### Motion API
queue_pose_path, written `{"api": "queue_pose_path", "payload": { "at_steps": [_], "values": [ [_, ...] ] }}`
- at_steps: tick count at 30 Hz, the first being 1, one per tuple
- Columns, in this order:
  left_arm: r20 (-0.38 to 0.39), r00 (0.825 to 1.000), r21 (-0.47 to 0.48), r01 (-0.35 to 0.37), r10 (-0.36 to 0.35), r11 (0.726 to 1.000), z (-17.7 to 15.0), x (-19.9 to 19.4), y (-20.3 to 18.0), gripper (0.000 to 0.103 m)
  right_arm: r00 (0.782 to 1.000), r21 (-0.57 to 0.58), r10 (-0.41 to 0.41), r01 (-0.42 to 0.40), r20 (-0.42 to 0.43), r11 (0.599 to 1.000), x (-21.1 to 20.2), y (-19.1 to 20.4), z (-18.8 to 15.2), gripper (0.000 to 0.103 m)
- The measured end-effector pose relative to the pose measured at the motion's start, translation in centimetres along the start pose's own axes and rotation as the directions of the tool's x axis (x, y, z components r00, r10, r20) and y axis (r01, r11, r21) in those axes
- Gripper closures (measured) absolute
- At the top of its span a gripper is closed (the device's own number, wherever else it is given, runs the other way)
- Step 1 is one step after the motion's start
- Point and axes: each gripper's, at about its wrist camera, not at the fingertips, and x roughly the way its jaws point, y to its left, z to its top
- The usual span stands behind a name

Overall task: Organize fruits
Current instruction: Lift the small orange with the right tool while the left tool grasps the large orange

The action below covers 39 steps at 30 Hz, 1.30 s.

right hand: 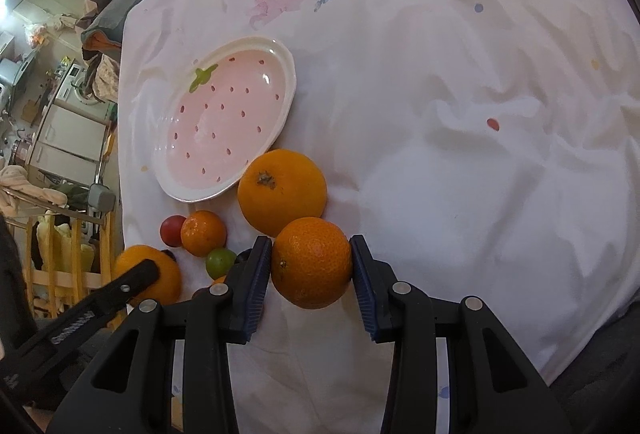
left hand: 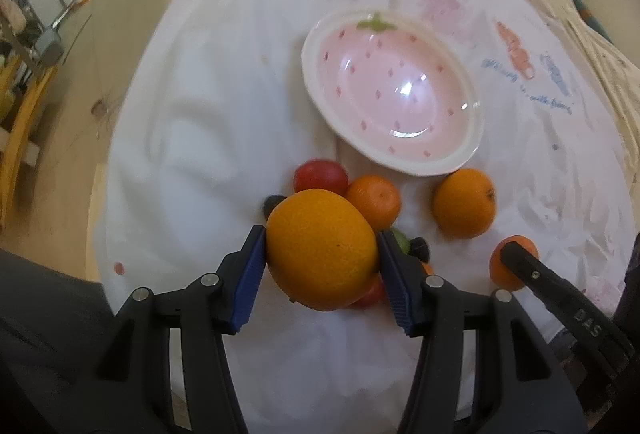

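— What did we hold when the shutter fell?

— Our left gripper point(left hand: 322, 254) had its fingers point(left hand: 250, 274) pressed on a large orange point(left hand: 322, 248), above the cluster of small fruit. Our right gripper point(right hand: 311, 266) had its fingers point(right hand: 364, 286) clamped on a mandarin point(right hand: 312, 262).

— And the rest?

— A strawberry-patterned plate point(right hand: 288, 74) sat bare on the white cloth point(right hand: 460, 154) covering the desk. Just beside its rim lay another orange point(right hand: 282, 190); further left we saw a small mandarin point(right hand: 203, 233), a red tomato point(right hand: 171, 230) touching it and a green fruit point(right hand: 220, 261).
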Motion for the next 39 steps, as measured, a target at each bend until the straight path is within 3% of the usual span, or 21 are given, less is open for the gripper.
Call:
{"api": "queue_pose_path", "payload": {
  "at_steps": [5, 10, 18, 26, 39],
  "values": [
    [0.105, 0.994, 0.084, 0.006, -0.015, 0.996, 0.8, -3.6, -1.0, 0.052, 0.996, -0.026, 0.001, 0.001, 0.084, 1.000, -2.1, 0.4, 0.2, 0.062],
    [0.206, 0.978, 0.153, -0.005, -0.027, 0.988, 2.1, -7.0, -1.4, 0.052, 0.987, -0.036, 0.024, -0.018, 0.158, 0.999, -4.8, 0.9, 1.6, 0.062],
    [0.273, 0.961, 0.210, -0.024, -0.035, 0.977, 6.3, -8.9, -1.3, 0.052, 0.971, -0.076, 0.076, -0.060, 0.228, 0.995, -8.5, 2.7, 5.3, 0.062],
    [0.274, 0.961, 0.242, -0.024, -0.044, 0.970, 9.0, -7.9, -2.2, 0.052, 0.977, -0.113, 0.078, -0.057, 0.197, 0.992, -7.9, 3.5, 9.3, 0.062],
    [0.200, 0.980, 0.309, -0.046, -0.018, 0.950, 13.5, -1.6, -4.5, 0.052, 0.993, -0.124, 0.062, -0.049, 0.104, 0.991, -2.0, 3.4, 14.3, 0.062]
  ]
}}
